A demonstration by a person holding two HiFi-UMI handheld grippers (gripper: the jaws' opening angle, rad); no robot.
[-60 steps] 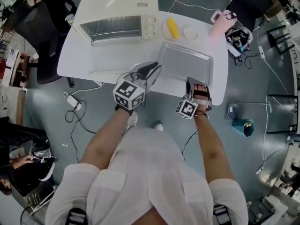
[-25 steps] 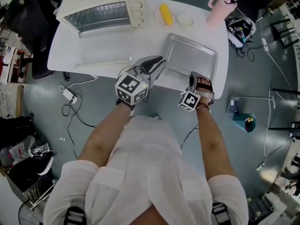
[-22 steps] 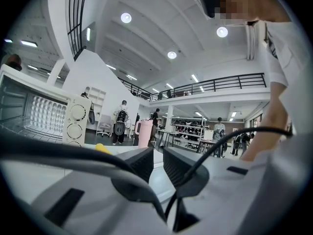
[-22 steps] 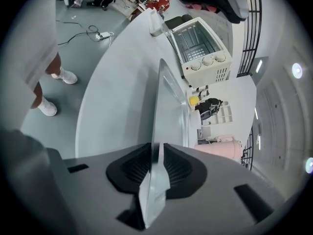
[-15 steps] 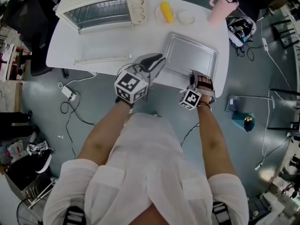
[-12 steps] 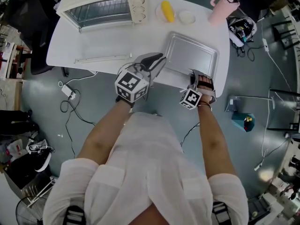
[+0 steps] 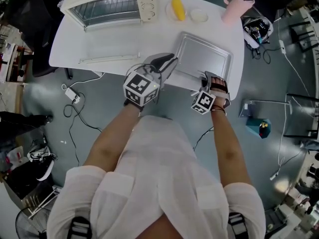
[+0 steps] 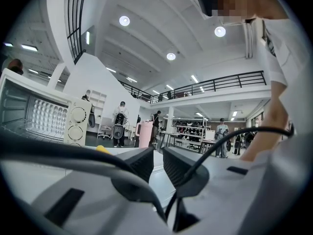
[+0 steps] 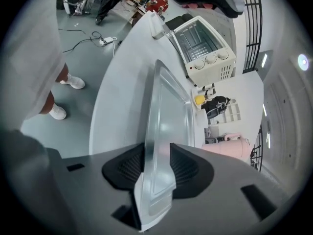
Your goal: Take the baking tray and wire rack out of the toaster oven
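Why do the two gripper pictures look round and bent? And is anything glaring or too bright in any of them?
Left gripper view: a fisheye lens leaves black corners and bows the balcony railing; the ceiling lamps burn out white. Right gripper view: the same bending curves the table edge, and the baking tray shows a soft sheen. Head view: even, soft light, no harsh glare.

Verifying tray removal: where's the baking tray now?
Head view: baking tray lies on the white table's near right corner, away from the toaster oven, its near rim between the right claw's jaws, which have just been opening.
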